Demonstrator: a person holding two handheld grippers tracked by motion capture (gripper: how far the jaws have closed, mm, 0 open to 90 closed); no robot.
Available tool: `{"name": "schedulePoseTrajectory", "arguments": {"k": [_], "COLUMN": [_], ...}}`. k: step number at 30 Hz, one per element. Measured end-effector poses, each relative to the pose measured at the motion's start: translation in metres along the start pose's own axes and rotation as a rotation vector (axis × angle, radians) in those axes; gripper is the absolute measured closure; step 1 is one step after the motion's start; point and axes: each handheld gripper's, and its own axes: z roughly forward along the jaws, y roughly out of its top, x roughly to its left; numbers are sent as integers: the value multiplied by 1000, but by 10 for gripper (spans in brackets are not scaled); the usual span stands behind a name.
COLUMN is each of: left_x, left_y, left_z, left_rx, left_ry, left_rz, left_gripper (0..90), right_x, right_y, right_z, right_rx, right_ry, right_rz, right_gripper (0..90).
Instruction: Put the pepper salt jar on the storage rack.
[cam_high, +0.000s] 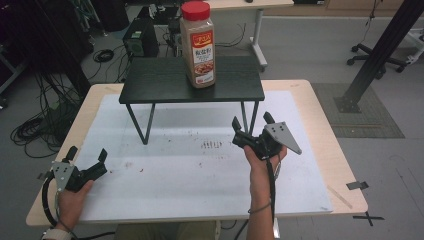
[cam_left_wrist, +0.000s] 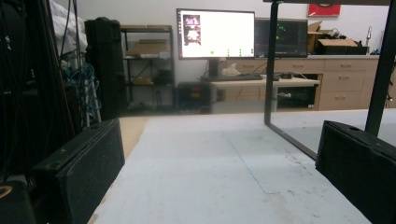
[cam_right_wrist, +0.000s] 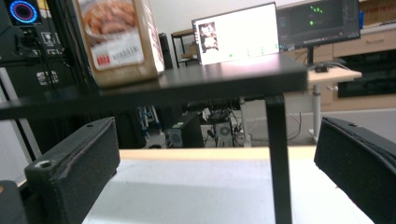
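Note:
A tall spice jar (cam_high: 198, 45) with a red lid and brown contents stands upright on a small black raised shelf (cam_high: 150, 80) at the back of the table. Its lower part (cam_right_wrist: 119, 39) rests on the shelf top (cam_right_wrist: 210, 79) in the right gripper view. My right gripper (cam_high: 252, 127) is open, held just in front of the shelf's right legs, nothing between its jaws. My left gripper (cam_high: 87, 157) is open near the table's front left corner, far from the jar. Between its empty jaws lies the white mat (cam_left_wrist: 196, 177).
A white mat (cam_high: 200, 170) covers the wooden table (cam_high: 325, 130), with small dark specks (cam_high: 211, 145) near its middle. The shelf's thin black leg (cam_right_wrist: 280, 163) stands close ahead of the right gripper. Cables, a computer case and desks with monitors (cam_left_wrist: 215, 33) lie beyond the table.

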Motion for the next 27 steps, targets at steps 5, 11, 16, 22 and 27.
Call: {"name": "schedulePoseTrajectory", "arguments": {"k": [5,11,16,22,27], "left_x": [0,0,0,0,0], "left_y": [0,0,0,0,0], "left_z": [0,0,0,0,0], "left_rx": [0,0,0,0,-1], "left_ry": [0,0,-1,-1,-1], "left_rz": [1,2,1,2,4], "left_gripper": [15,15,15,15,15], "right_x": [-8,-16,-22,-27,-28], "right_y": [-19,-42,-57,-71,-79], "right_z": [-8,-16,-21,-24,-24], "right_rx": [15,29,37,47,53], "right_ry": [-26,-50,-66,-78,-85], "right_rz": [21,40,53,64,62], "right_gripper": [0,2,2,2,2]}}
